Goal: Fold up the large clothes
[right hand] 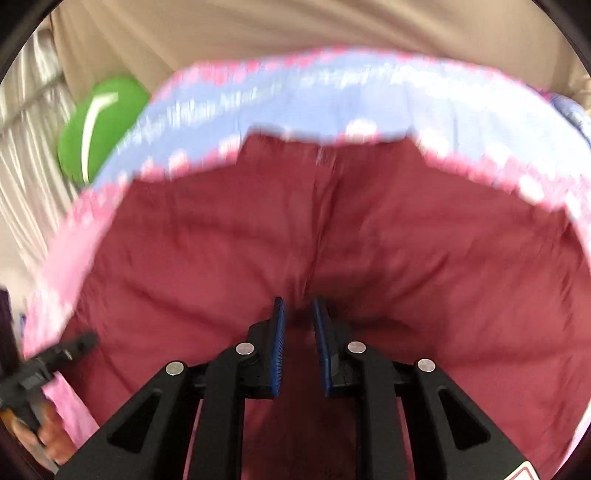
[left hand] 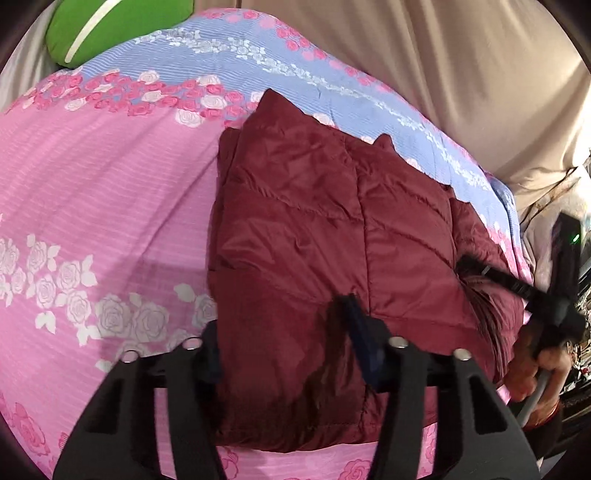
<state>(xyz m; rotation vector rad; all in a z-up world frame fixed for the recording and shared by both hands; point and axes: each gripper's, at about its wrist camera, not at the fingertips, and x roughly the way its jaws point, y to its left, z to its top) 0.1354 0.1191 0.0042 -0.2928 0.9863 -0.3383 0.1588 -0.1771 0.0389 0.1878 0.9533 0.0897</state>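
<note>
A maroon quilted jacket [left hand: 314, 221] lies folded into a rough block on the pink and blue floral bedsheet [left hand: 92, 177]. My left gripper [left hand: 284, 328] is open, its jaws wide apart over the jacket's near edge. My right gripper [right hand: 298, 306] sits low over the jacket [right hand: 332, 229], its blue pads [right hand: 279, 332] a small gap apart with nothing between them; the view is blurred. In the left wrist view the right gripper [left hand: 472, 269] shows at the jacket's right edge, held by a hand. The left gripper [right hand: 79, 341] shows at the lower left of the right wrist view.
A green pillow [left hand: 110, 29] lies at the head of the bed and also shows in the right wrist view [right hand: 103, 122]. A beige curtain [left hand: 461, 74] hangs behind the bed. Cluttered items [left hand: 576, 240] stand at the right past the bed edge.
</note>
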